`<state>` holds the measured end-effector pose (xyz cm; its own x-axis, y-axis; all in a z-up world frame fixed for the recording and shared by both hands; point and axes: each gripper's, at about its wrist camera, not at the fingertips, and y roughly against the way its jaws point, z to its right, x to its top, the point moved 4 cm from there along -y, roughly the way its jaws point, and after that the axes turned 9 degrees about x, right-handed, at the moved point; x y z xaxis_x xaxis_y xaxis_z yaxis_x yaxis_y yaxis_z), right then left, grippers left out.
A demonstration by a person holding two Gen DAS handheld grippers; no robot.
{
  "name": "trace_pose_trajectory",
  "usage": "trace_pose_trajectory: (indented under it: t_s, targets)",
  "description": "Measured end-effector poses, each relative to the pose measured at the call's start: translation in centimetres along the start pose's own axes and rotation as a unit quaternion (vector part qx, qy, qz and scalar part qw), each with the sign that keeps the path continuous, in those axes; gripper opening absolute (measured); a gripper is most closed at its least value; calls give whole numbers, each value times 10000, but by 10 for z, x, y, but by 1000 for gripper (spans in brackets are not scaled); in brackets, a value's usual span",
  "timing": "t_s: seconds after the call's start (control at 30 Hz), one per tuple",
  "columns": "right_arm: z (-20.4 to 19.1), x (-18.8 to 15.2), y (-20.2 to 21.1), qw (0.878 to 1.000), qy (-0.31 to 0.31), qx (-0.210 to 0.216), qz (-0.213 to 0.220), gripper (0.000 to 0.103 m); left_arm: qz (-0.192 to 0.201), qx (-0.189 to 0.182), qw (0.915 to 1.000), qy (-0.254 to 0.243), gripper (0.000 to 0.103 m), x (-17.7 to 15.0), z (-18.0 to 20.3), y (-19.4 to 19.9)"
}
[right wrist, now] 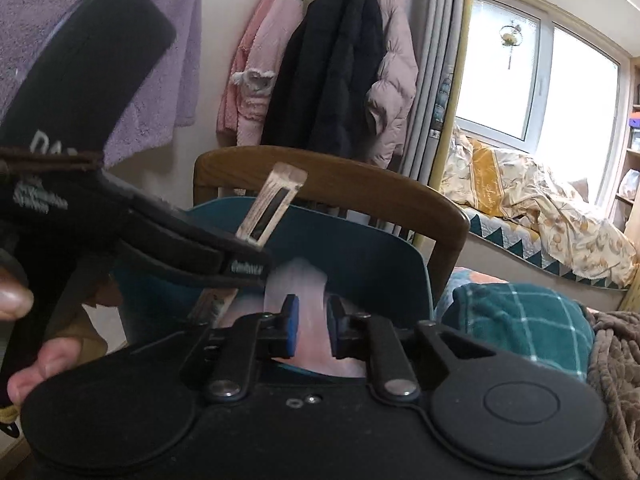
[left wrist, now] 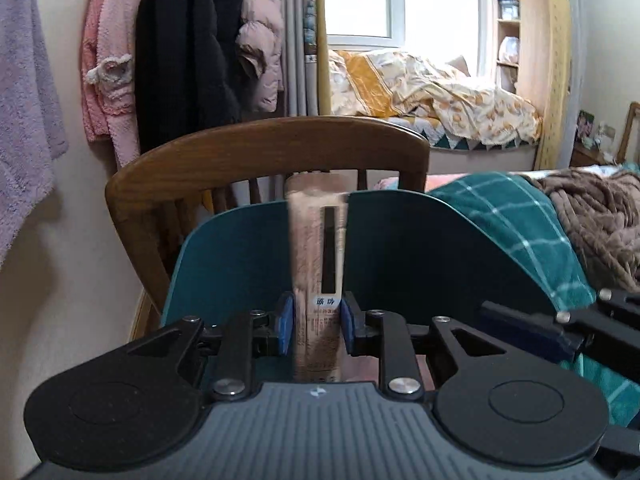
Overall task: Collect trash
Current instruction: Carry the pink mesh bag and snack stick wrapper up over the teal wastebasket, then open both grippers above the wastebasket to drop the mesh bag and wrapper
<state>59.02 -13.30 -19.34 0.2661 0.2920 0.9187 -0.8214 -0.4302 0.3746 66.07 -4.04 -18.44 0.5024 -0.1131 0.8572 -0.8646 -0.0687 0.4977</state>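
two wrappers, pink one (right wrist: 298,300) only in right view

wooden chair (left wrist: 276,144), hanging coats (left wrist: 192,48), rumpled bedding (left wrist: 452,100)

You've got a glossy printed wrapper (left wrist: 318,280), a smooth varnished wooden chair (left wrist: 264,148), matt teal plastic bin (left wrist: 240,264), and fuzzy fleece robes (left wrist: 108,60) hanging behind.

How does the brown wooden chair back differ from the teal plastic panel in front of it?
The brown wooden chair back is a curved top rail on spindles with gaps between them; the teal plastic panel is one smooth solid sheet. The wooden chair back rises higher and sits farther off; the teal panel is lower and nearer. Both have rounded top edges.
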Motion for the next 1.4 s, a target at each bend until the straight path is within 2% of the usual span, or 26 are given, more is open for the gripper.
trace_pose_trajectory:
  t_s: [0.07, 0.1, 0.13, 0.2, 0.23, 0.4, 0.47, 0.7, 0.8, 0.93, 1.07, 1.17, 1.27, 1.4]
  targets:
    - [-1, 0, 4, 10000, -36, 33, 46, 22, 122, -61, 9999, -57, 32, 1, 2, 5]
    - [-2, 0, 6, 10000, -22, 18, 60, 24, 175, -40, 9998, -76, 40, 2, 3, 7]
    - [-2, 0, 8, 9999, 11, -57, 86, 24, 232, 5, 9997, -79, 54, 2, 3, 9]
    - [-1, 0, 10, 9996, 48, -230, 126, 25, 349, 48, 9994, -39, 71, 3, 0, 13]
    - [1, 0, 12, 9995, 35, -262, 155, 25, 406, 24, 9992, -6, 74, 4, -2, 16]
    - [8, 1, 30, 9988, 13, -266, 410, 47, 532, -192, 9984, 98, 75, 3, -8, 28]
    - [9, 0, 40, 9982, 51, -275, 526, 52, 633, -254, 9976, 123, 78, 2, -11, 36]
    - [4, -11, 78, 9960, 52, 92, 891, 63, 1071, -655, 9921, 26, 79, -22, -16, 79]
    - [-3, -27, 94, 9951, 121, 258, 945, 64, 1246, -910, 9878, -198, 80, -42, -16, 98]
    - [-9, -53, 107, 9948, 23, 544, 866, 68, 1313, -1005, 9857, -327, 80, -73, -17, 109]
    - [-16, -82, 111, 9955, -54, 637, 702, 69, 1174, -927, 9884, -272, 80, -108, -20, 106]
    - [-21, -104, 108, 9956, -180, 755, 528, 71, 913, -877, 9914, -323, 80, -137, -20, 98]
    - [-27, -127, 101, 9954, -302, 836, 369, 78, 699, -784, 9933, -482, 80, -167, -19, 88]
    - [-41, -169, 84, 9937, -495, 1006, -64, 83, 207, -846, 9949, -517, 80, -213, -22, 67]
